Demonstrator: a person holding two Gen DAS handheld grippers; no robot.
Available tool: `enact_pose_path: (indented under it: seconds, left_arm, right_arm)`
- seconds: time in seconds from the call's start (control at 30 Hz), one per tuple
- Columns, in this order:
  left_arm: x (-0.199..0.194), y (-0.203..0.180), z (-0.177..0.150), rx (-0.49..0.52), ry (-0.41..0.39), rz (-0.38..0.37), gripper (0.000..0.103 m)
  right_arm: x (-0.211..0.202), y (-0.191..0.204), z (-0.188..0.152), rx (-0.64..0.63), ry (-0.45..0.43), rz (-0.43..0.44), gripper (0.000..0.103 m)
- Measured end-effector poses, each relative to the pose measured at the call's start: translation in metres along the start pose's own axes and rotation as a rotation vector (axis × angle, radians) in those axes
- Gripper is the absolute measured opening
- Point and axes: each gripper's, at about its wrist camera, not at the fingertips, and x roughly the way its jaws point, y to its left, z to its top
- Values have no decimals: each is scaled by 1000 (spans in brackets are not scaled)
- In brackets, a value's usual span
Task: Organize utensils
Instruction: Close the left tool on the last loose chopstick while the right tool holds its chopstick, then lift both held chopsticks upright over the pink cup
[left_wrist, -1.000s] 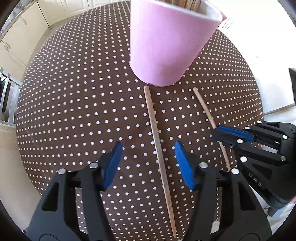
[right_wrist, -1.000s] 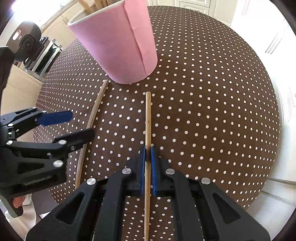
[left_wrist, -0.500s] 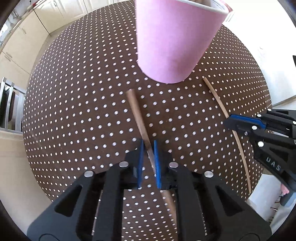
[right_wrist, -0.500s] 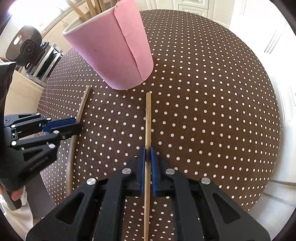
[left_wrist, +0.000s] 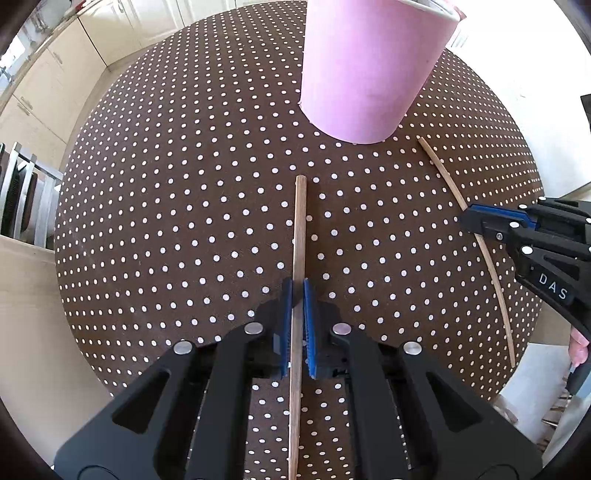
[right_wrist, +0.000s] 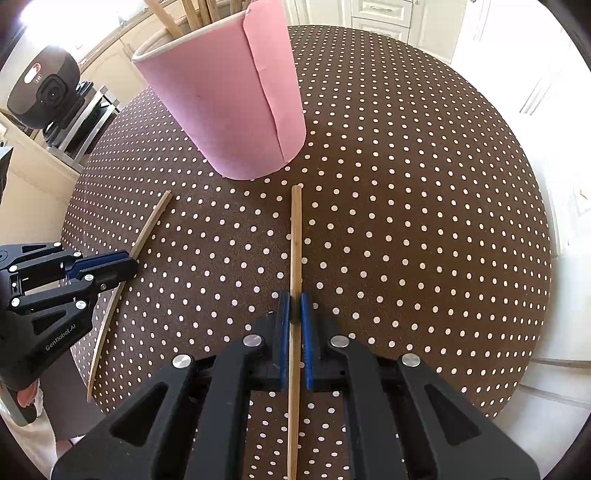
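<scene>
Two wooden sticks are held, one in each hand-held gripper, above a round desk (left_wrist: 177, 206) covered in a brown cloth with white dots. The darker stick (left_wrist: 298, 236) is clamped between the blue pads of the left hand-held gripper (left_wrist: 297, 291), whose jaws are closed tight on it part-way along its length; its far end points toward the pink cup (left_wrist: 365, 70). In the left wrist view a shadow is cast just beside this stick on the cloth. The paler stick (right_wrist: 295, 243) is gripped in the same way by the right hand-held gripper (right_wrist: 294, 302), the jaws narrowed onto it, with its tip ending just short of the foot of the pink cup (right_wrist: 236, 103).

The two sticks are well apart, side by side, and both point toward the cup. In each wrist view the other hand-held gripper is seen at the edge of the picture with its stick passing through its jaws. Whether either stick touches the cloth at any point cannot be told.

The cup stands upright on the desk beyond both sticks. More wooden sticks (right_wrist: 192, 14) are seen standing in it, rising above its rim. Pale cupboards (left_wrist: 55, 74) are visible beyond the desk.
</scene>
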Motion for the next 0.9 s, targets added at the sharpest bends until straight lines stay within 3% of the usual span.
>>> enact_pose_path:
  seconds: [0.2,0.27,0.47,0.63,0.8,0.9]
  left_arm:
    - [-2,-20,-22,-17,17,24,8]
    - [-3,14,-30,-22,22,9,8]
    - [-1,44,-25,-98,-1,-80,7]
    - [-6,60,-31,-150,-89,-177,7]
    - [-23,65,-39,-147,-182,-204,7]
    - [-43,64,-44,-133,-238,-188,7]
  right_arm:
    - [3,0,1,-8,13,-21,6]
    - [4,0,3,0,18,-21,6]
    - [4,-1,1,30,-12,-18,5]
    - [-1,-11,-7,111,-73,87,5]
    - [-13,-7,-23,126,-172,151,5]
    - [-24,-5,-31,126,-244,141,5]
